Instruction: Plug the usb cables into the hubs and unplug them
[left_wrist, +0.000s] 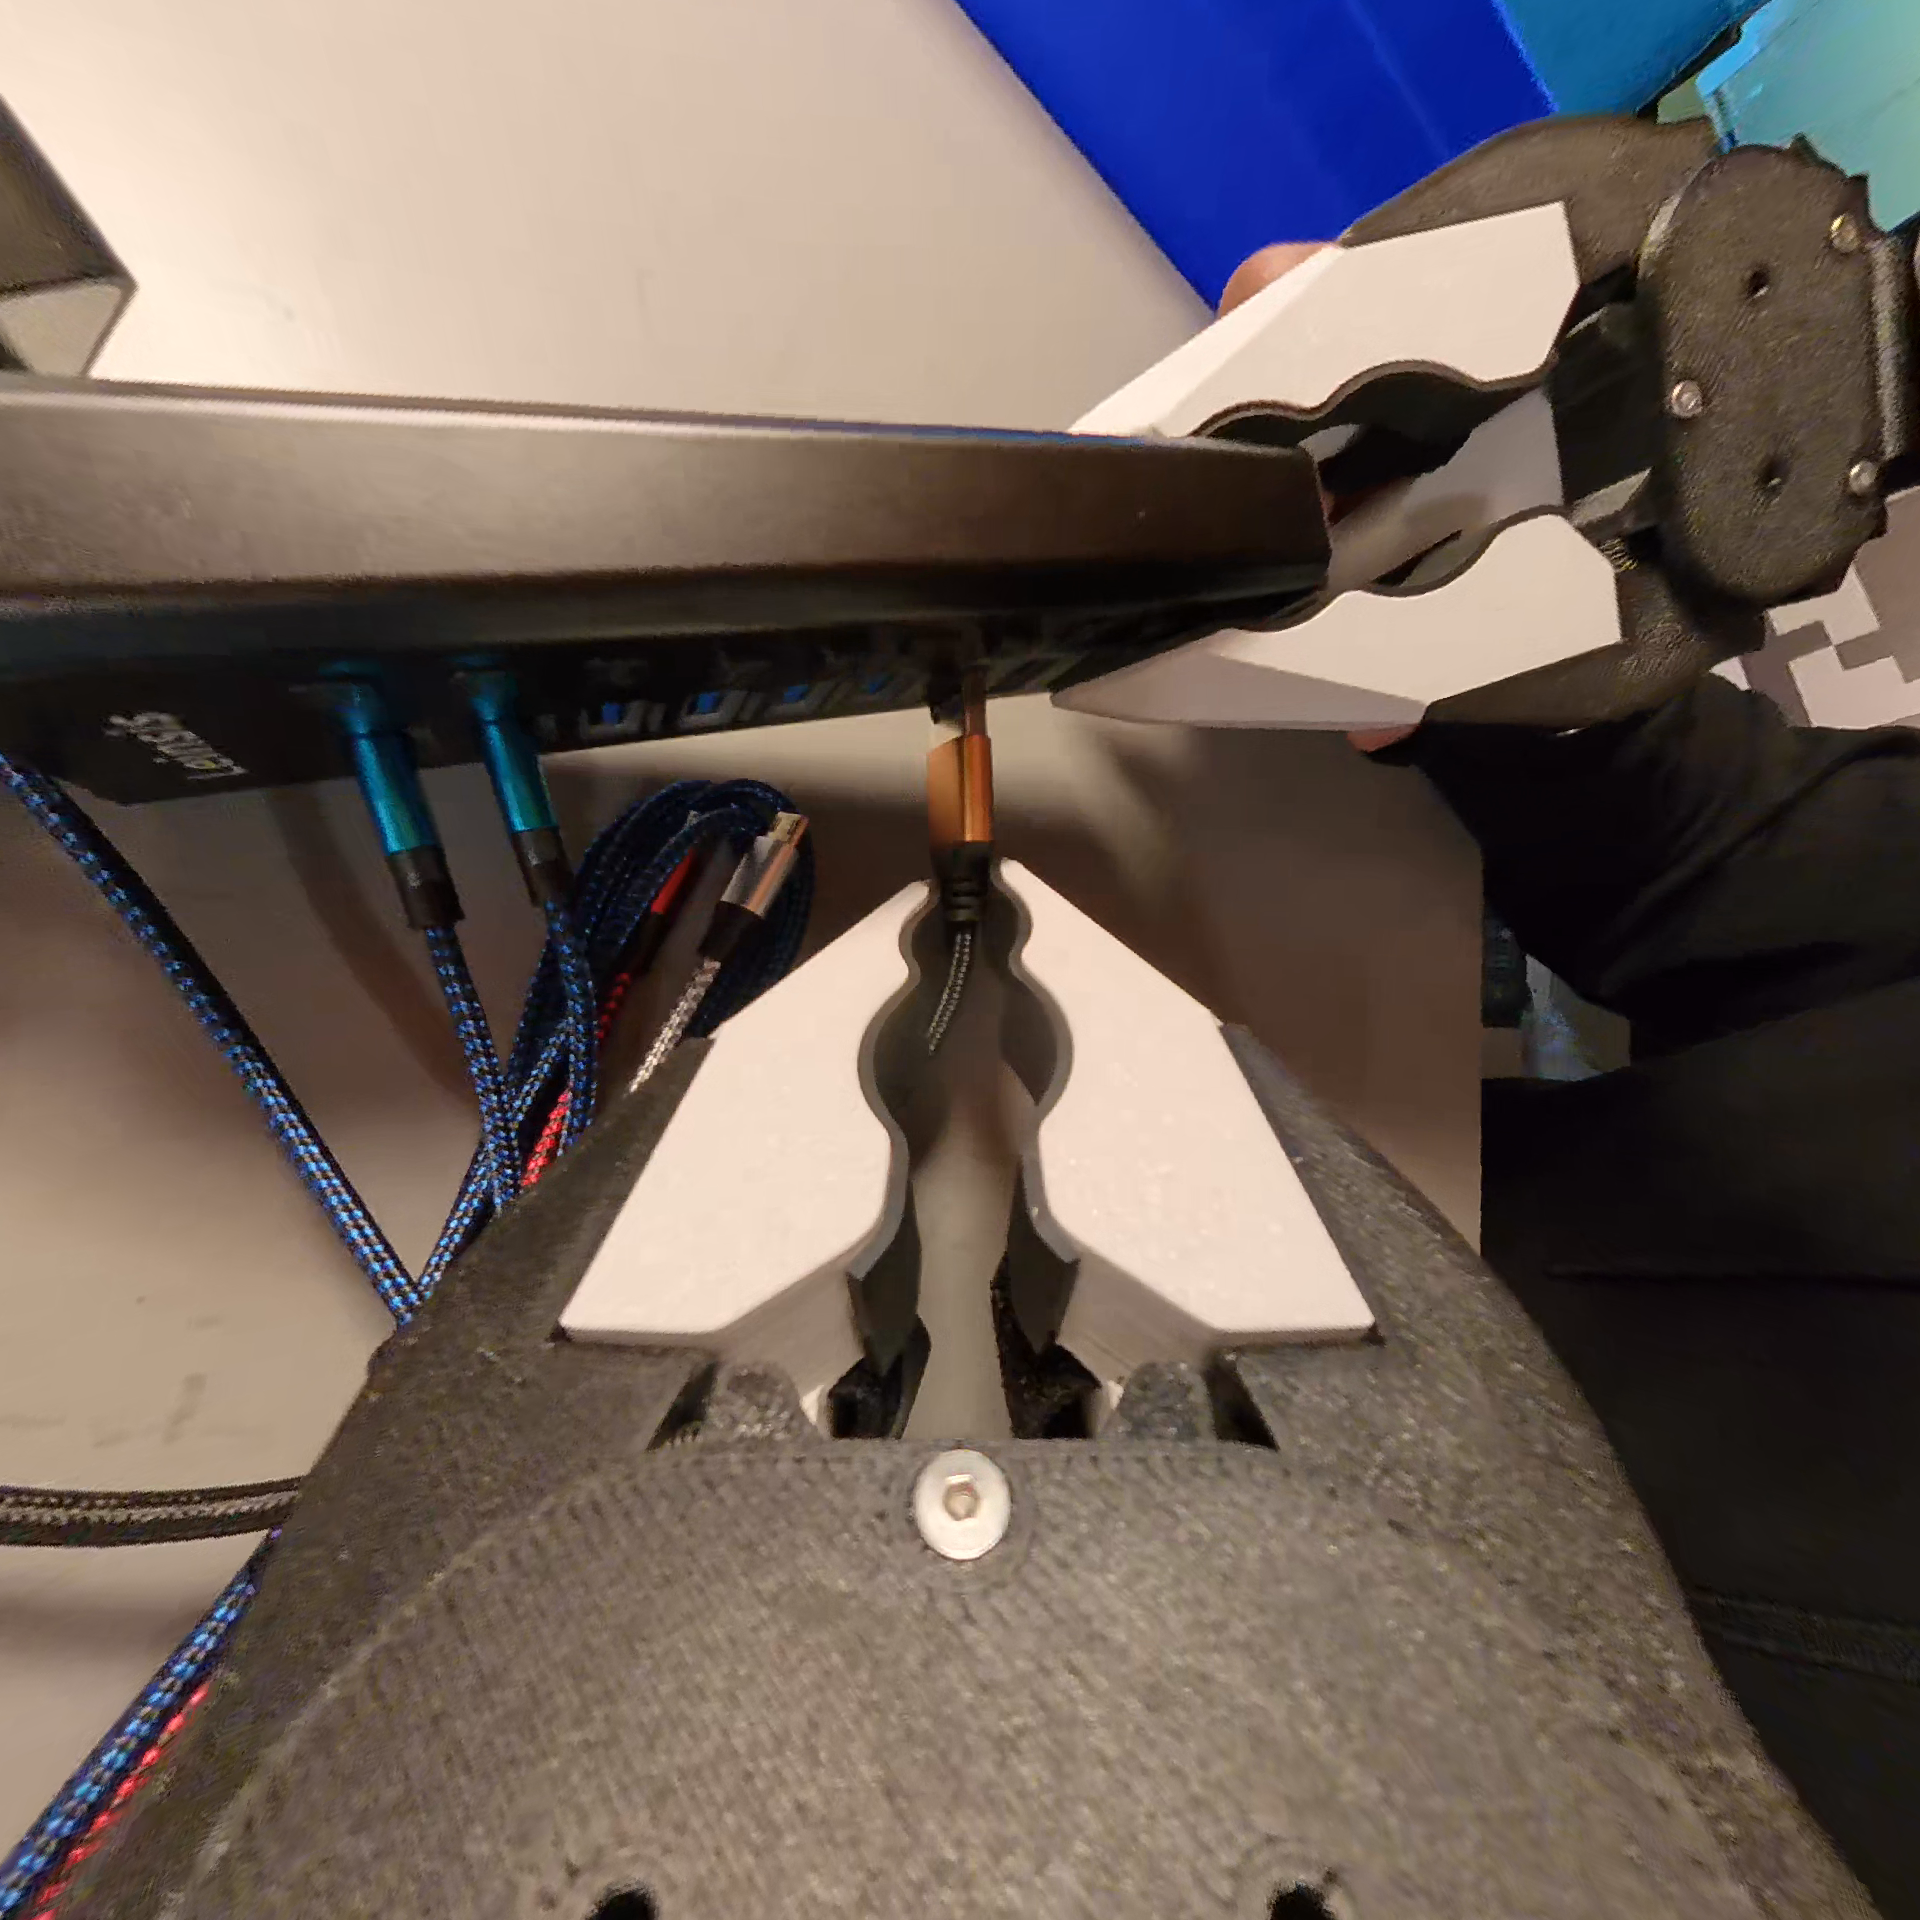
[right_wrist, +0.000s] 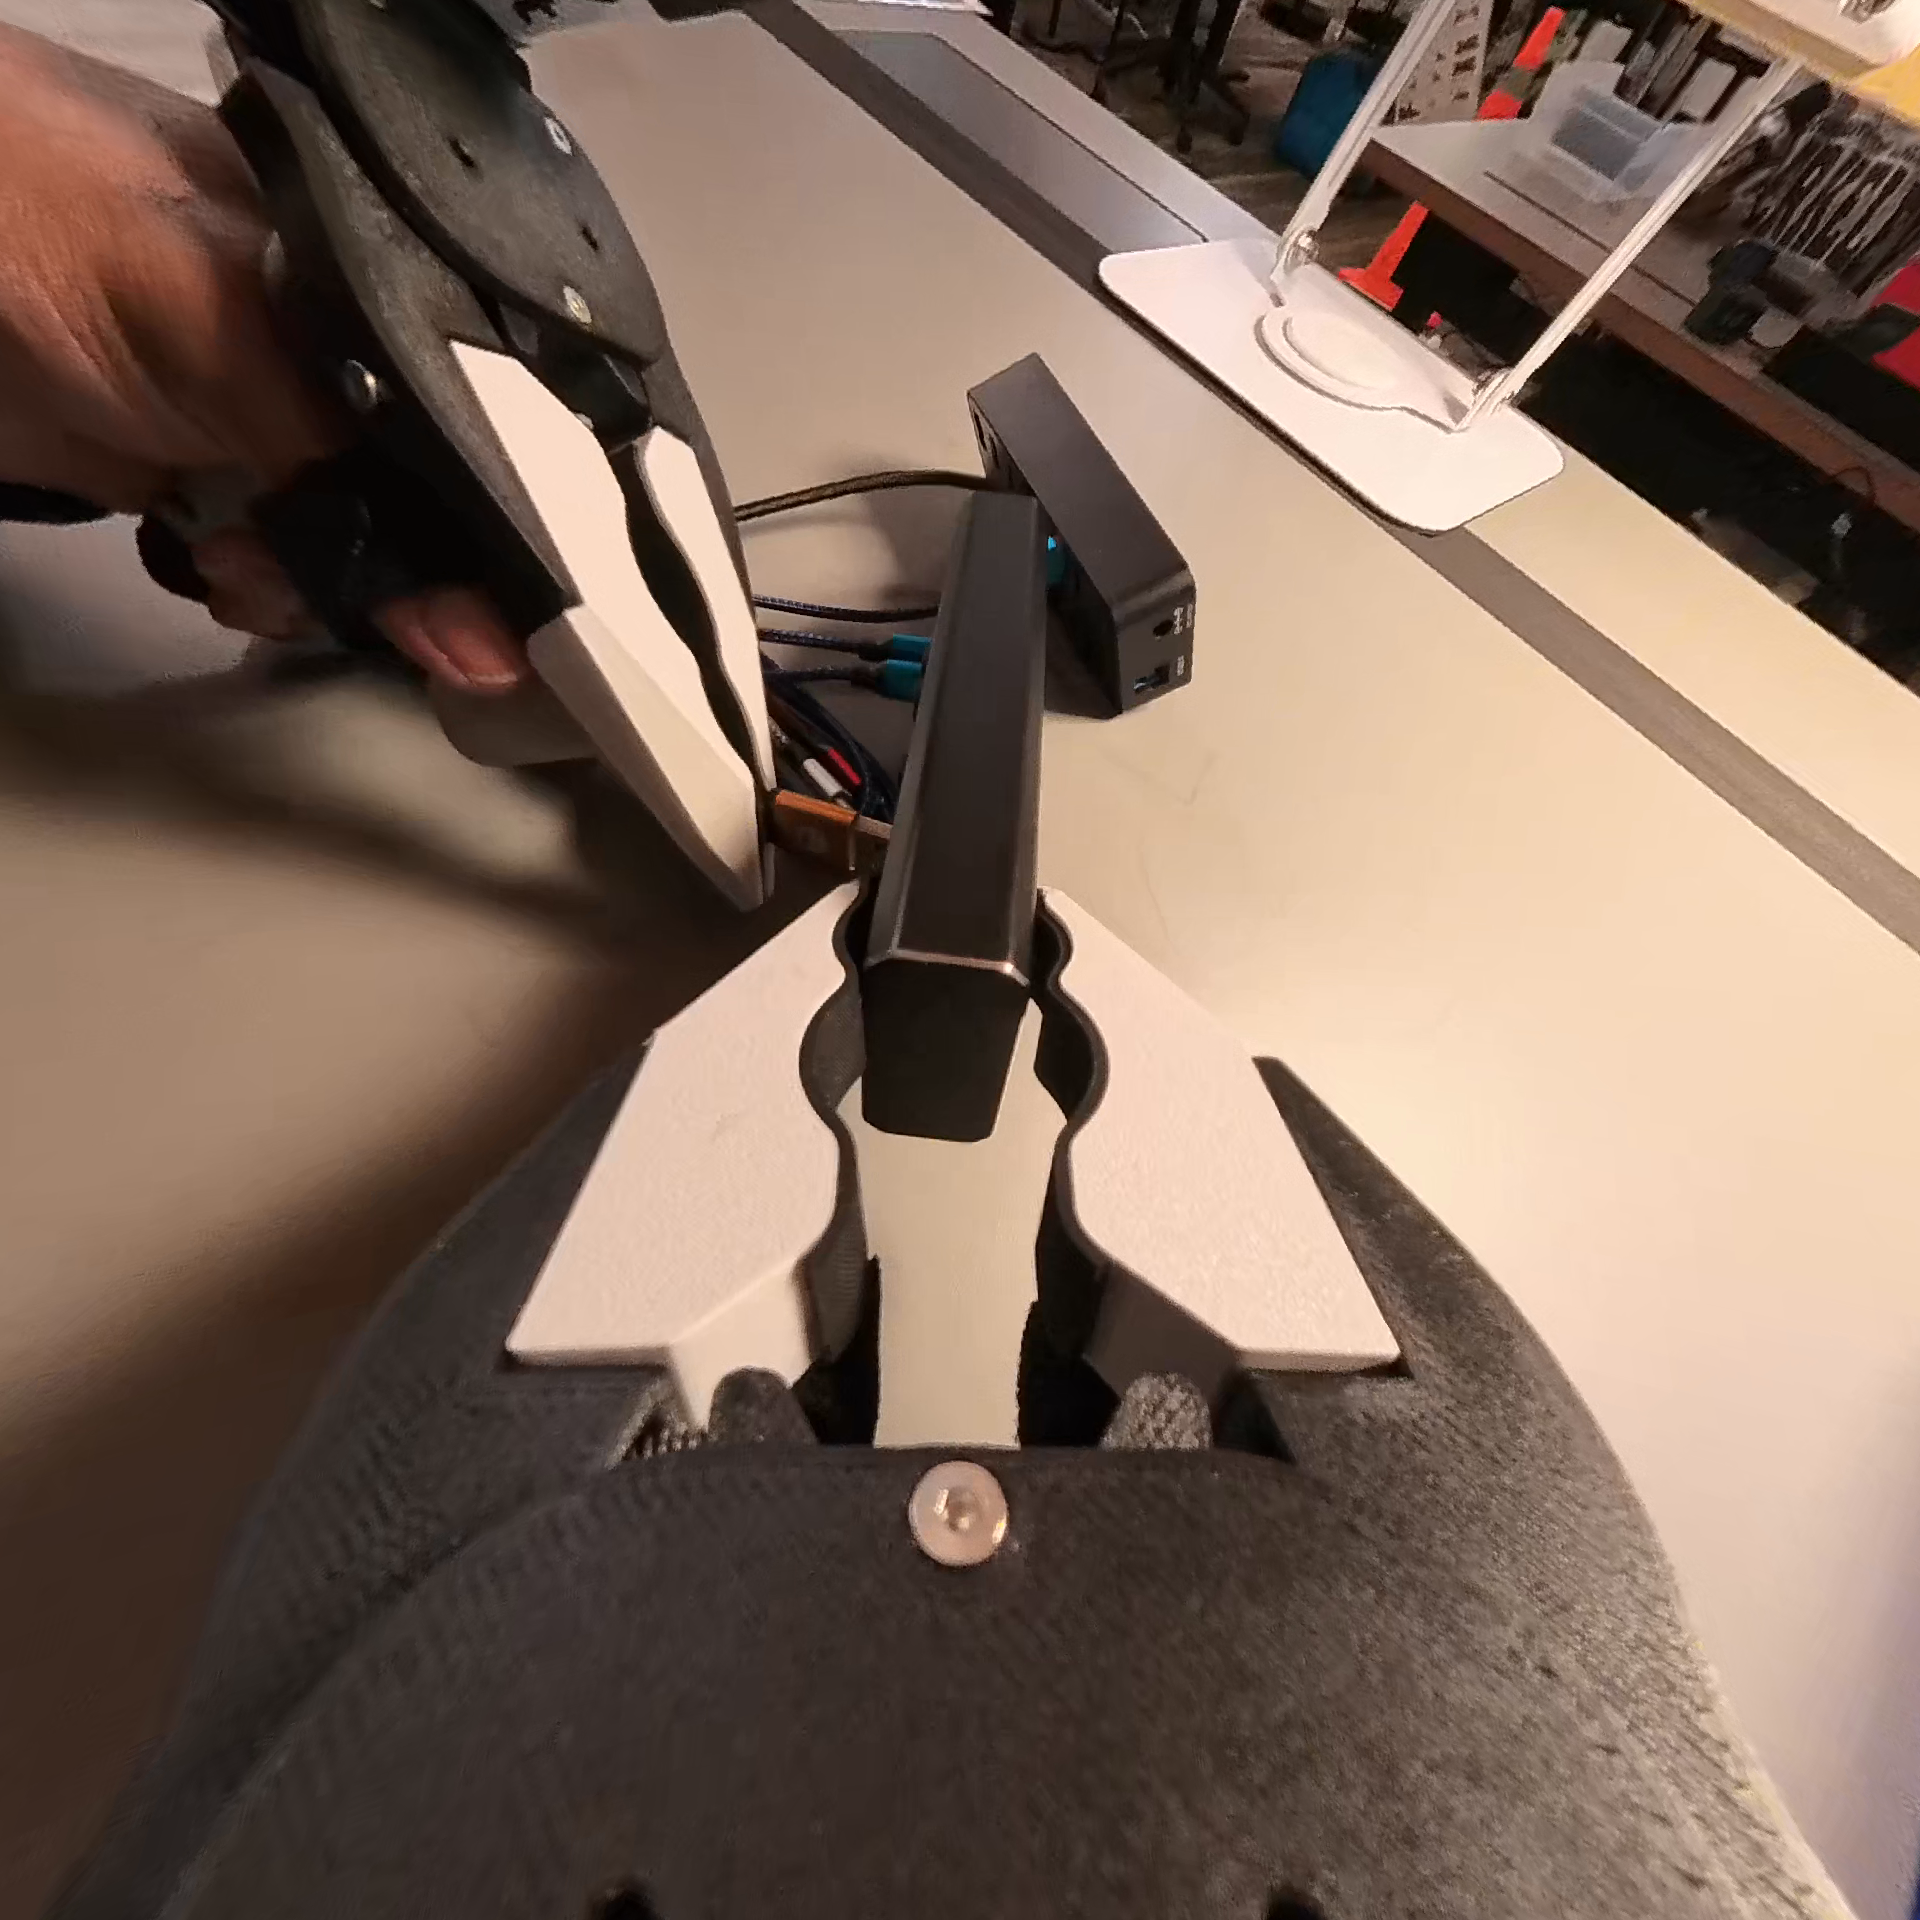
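A long black USB hub (left_wrist: 644, 530) is held tilted above the table. My right gripper (right_wrist: 951, 920) is shut on its near end (right_wrist: 940, 1029); that gripper also shows in the left wrist view (left_wrist: 1351, 540). My left gripper (left_wrist: 966, 894) is shut on the black collar of an orange USB plug (left_wrist: 964, 790), whose tip sits at a port on the hub's underside. In the right wrist view the left gripper (right_wrist: 758, 883) holds the orange plug (right_wrist: 816, 826) against the hub's side. Two teal plugs (left_wrist: 390, 779) sit in the hub.
A second black hub (right_wrist: 1091, 551) lies on the table behind. Loose braided blue, red and silver cables (left_wrist: 665, 935) lie under the hub. A white stand base with a clear arm (right_wrist: 1330, 384) is at the back right. A person's gloved hand (right_wrist: 156, 312) holds the left gripper. My hands' fingertips stand some 5 cm from each other.
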